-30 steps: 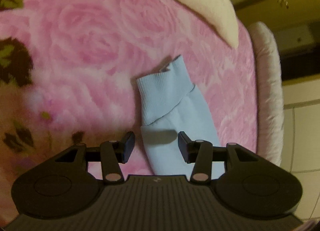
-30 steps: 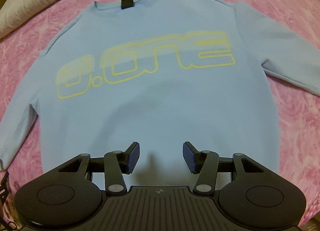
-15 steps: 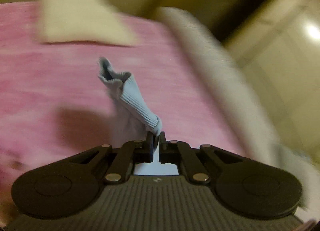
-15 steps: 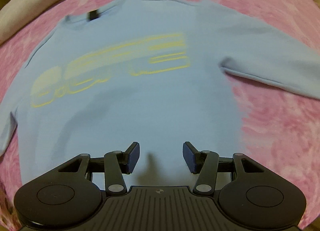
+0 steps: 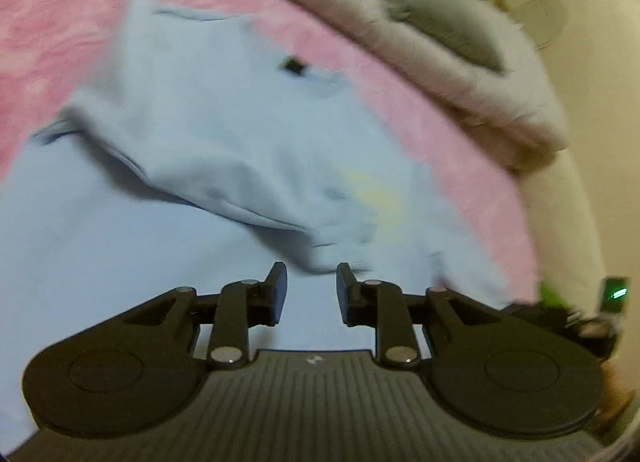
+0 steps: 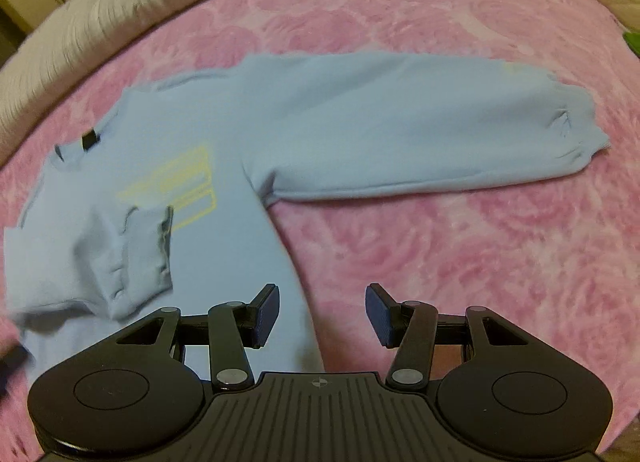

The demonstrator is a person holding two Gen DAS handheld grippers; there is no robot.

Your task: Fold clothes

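Sweatshirt (image 6: 224,221) sleeve now across chest; left hand-held gripper (image 5: 308,294) newly unclamped, empty

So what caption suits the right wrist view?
Open right gripper above a blue sweatshirt, one sleeve still outstretched on the pink blanket.

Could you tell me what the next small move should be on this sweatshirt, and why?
Probably take the right gripper, jaws open, to the cuff of the sleeve lying flat on the blanket; the other sleeve already lies across the chest.
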